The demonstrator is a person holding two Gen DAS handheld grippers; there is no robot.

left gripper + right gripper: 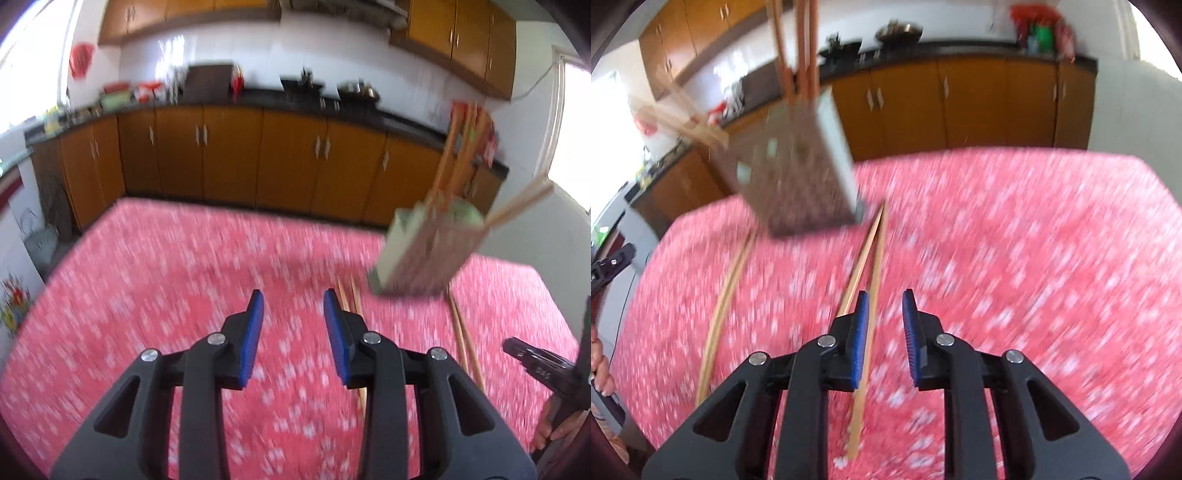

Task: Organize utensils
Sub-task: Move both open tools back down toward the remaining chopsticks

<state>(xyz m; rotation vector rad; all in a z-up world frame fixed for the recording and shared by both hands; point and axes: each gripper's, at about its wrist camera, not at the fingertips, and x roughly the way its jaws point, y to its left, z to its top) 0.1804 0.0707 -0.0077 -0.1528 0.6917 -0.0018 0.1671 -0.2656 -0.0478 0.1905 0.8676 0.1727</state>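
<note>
A mesh utensil holder (424,251) with several wooden chopsticks standing in it sits on the red floral tablecloth (184,277), right of my left gripper (293,301). Two chopstick pairs lie loose on the cloth: one (349,293) just right of the left gripper, one (465,336) farther right. The left gripper is open and empty above the cloth. In the right wrist view the holder (798,173) is ahead to the left. My right gripper (884,302) is open and empty, with one chopstick pair (866,266) under its left finger and another pair (724,306) to the left. Both views are blurred.
Orange kitchen cabinets (229,155) with a dark counter run behind the table. The right gripper's body (543,369) shows at the right edge of the left wrist view. The left gripper's tip (613,264) and a hand show at the left edge of the right wrist view.
</note>
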